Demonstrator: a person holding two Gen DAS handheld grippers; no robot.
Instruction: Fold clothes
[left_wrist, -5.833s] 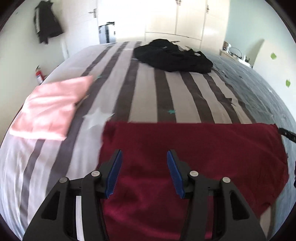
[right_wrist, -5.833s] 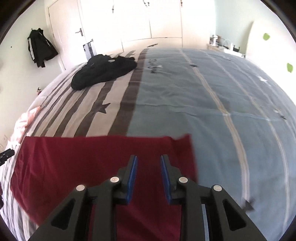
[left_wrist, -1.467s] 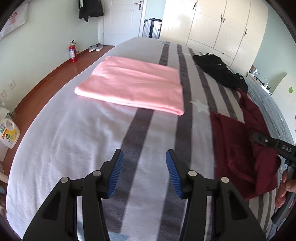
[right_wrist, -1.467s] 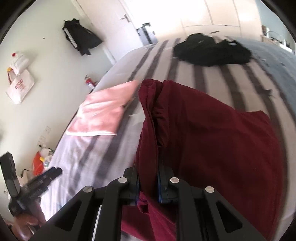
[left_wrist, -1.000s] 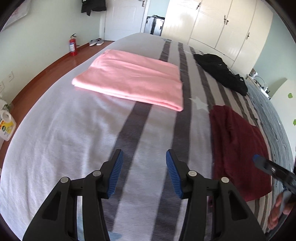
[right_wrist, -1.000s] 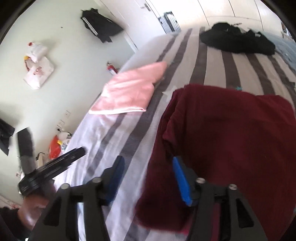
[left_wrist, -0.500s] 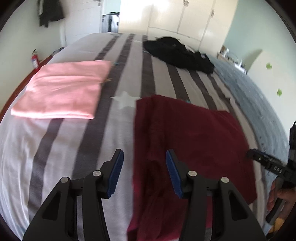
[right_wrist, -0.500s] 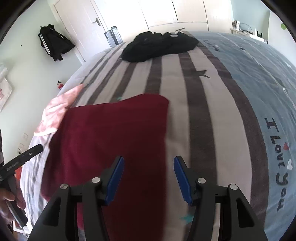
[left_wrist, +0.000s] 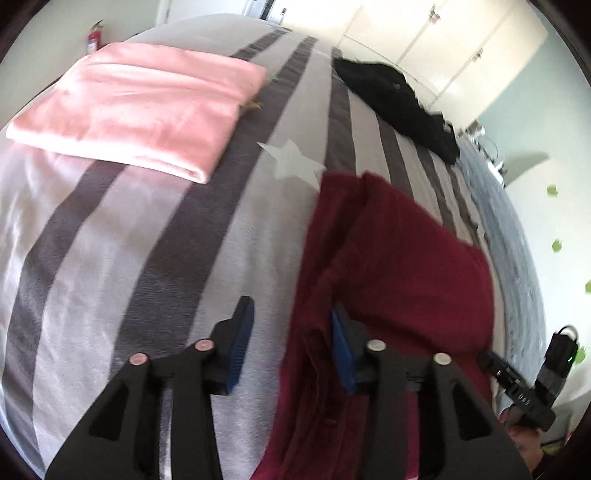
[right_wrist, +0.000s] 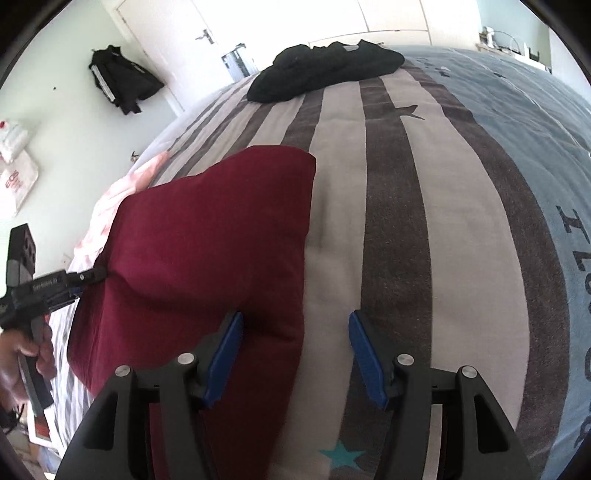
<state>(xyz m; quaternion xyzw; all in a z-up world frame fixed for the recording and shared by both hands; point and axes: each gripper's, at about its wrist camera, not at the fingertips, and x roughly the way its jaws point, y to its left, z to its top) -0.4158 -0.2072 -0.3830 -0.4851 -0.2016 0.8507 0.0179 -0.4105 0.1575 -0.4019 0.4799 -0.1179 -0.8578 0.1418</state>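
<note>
Here the maroon shirt (left_wrist: 406, 258) lies folded on the bed (left_wrist: 129, 240). Left tool (left_wrist: 291, 339) closing, its left edge between the jaws, unpinched. Right tool (right_wrist: 295, 354) opening, straddling its right edge.

The maroon garment (left_wrist: 406, 258) is seen as soft matt cloth with a faintly napped surface; beside it the striped bedspread (left_wrist: 147, 240) is shown as a smooth fabric with a slight sheen where light falls. Left of the maroon garment, the folded pink cloth (left_wrist: 147, 99) appears smooth and matt; beyond it, the black garment (right_wrist: 325, 70) is rendered as dull, crumpled cloth. The left gripper (left_wrist: 291, 345) and right gripper (right_wrist: 295, 354) are formed of matt black plastic, fitted with ribbed blue pads (right_wrist: 364, 358) and shiny metal pins.
</note>
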